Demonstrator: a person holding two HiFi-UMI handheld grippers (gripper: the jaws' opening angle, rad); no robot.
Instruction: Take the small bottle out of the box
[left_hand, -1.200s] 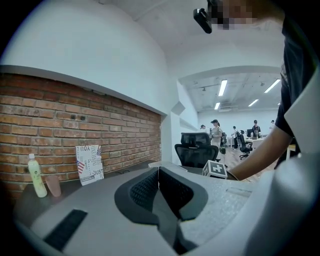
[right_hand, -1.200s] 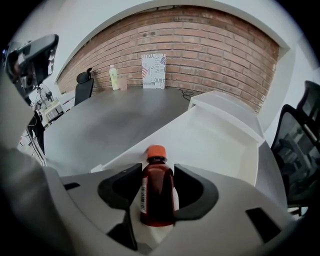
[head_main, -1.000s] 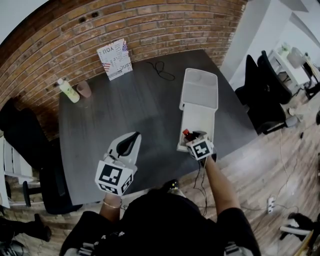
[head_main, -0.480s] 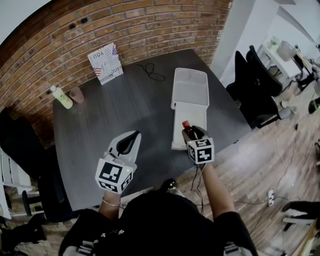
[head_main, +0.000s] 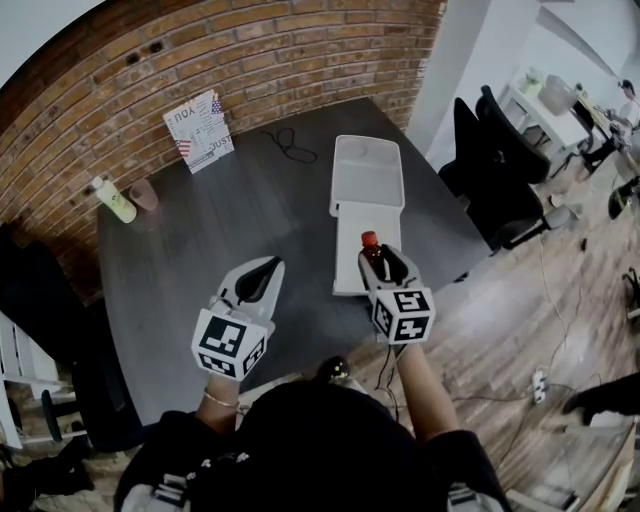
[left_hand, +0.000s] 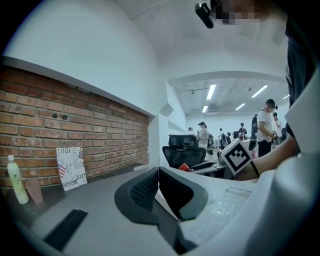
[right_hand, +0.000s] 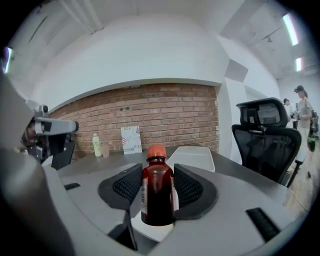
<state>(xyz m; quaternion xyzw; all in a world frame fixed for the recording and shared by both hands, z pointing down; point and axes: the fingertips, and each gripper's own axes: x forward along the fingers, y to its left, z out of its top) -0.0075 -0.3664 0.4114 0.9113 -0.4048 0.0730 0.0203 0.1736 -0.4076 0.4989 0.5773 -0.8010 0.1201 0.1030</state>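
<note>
Two claws | our right gripper (right_hand: 158, 186) clamps small bottle (right_hand: 157, 195) upright over box (head_main: 352, 262), 6 o'clock end | left gripper (left_hand: 158, 173) pinched shut, empty, 9 o'clock | we fear smooth sides slip if tilted

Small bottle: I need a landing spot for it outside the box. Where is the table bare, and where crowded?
Widest bare patch: the table between the white box, the cable and the left gripper. The near-left corner is free too. Crowded: the far-left edge, with green bottle, cup and printed card; the right side, filled by the box.
</note>
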